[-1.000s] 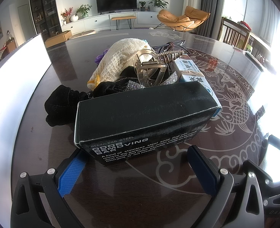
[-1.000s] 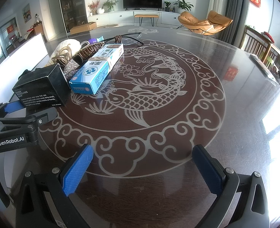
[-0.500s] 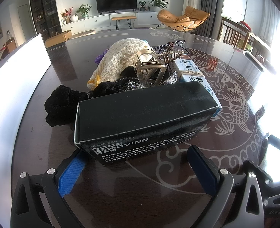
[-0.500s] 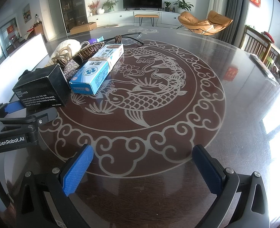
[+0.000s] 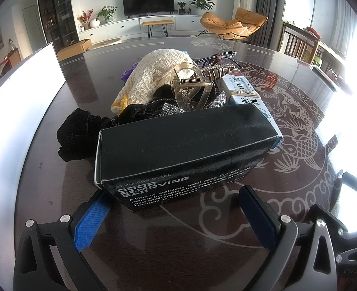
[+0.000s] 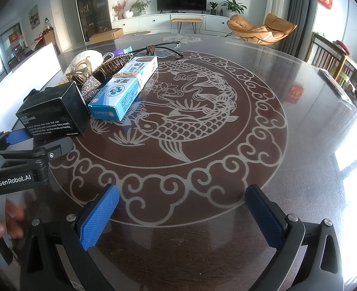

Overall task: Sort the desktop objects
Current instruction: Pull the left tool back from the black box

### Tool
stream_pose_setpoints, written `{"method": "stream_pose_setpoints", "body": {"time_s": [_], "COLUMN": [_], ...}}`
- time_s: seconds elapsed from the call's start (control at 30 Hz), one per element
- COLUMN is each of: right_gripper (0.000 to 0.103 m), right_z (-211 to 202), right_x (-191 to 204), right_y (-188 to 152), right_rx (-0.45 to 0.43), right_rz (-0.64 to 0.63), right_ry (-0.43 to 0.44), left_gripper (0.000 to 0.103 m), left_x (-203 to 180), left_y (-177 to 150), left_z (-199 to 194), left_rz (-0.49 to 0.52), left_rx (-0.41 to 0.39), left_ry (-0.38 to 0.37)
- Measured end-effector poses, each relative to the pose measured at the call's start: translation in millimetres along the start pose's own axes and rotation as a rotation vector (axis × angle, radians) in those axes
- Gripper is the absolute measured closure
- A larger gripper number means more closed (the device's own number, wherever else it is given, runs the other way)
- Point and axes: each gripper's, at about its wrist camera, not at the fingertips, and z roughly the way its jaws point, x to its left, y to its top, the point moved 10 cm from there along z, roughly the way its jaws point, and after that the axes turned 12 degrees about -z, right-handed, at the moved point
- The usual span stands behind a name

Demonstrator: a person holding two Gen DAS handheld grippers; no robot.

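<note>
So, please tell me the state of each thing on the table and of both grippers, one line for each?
Left gripper: open, fingers on either side of the black box's near end, not clamped.
Right gripper: open, empty, over bare table.
Black box: closed, lying flat.
Blue box: closed, lying flat, rubber band around it.
Clear hair claw: lying on the pile.
Knitted cream item: crumpled.

No visible change: same spots for black box and both tools

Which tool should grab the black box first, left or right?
Probably the left tool: it is open, and the black box sits just ahead of it. The right tool faces bare table, with the box off to its left.
</note>
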Motion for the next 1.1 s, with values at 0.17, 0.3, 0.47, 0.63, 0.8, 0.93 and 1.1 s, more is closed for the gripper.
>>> {"method": "stream_pose_setpoints", "body": {"time_s": [0.17, 0.3, 0.47, 0.63, 0.8, 0.93, 1.1], "right_gripper": [0.0, 0.0, 0.0, 0.0, 0.0, 0.0, 0.0], "right_z": [0.1, -0.6, 0.1, -0.3, -0.8, -0.3, 0.1], "right_x": [0.1, -0.2, 0.2, 0.0, -0.4, -0.1, 0.1], "right_y": [0.0, -0.2, 0.0, -0.1, -0.2, -0.1, 0.0], "right_rx": [0.0, 0.0, 0.0, 0.0, 0.0, 0.0, 0.0], "right_rz": [0.0, 0.0, 0.0, 0.0, 0.0, 0.0, 0.0], "right_ry": [0.0, 0.0, -0.001, 0.0, 0.0, 0.0, 0.0], "left_gripper": [0.0, 0.0, 0.0, 0.0, 0.0, 0.0, 0.0], "left_x": [6.1, 20.4, 49.7, 58.1, 43.7, 25.3, 17.4], "left_y": [-22.8, -50.5, -44.3, 36.7, 101.8, 85.5, 42.1], "left_z": [-16.7, -39.0, -72.6, -92.9, -59.4, -15.5, -41.2], "left_rz": [0.015, 0.033, 0.059, -0.062, -0.123, -0.009, 0.044], "left_rx": [0.013, 0.016, -0.11, -0.213, -0.195, -0.106, -0.148], "left_ry": [-0.008, -0.019, 0.03, -0.026, -0.017, 0.085, -0.036]}}
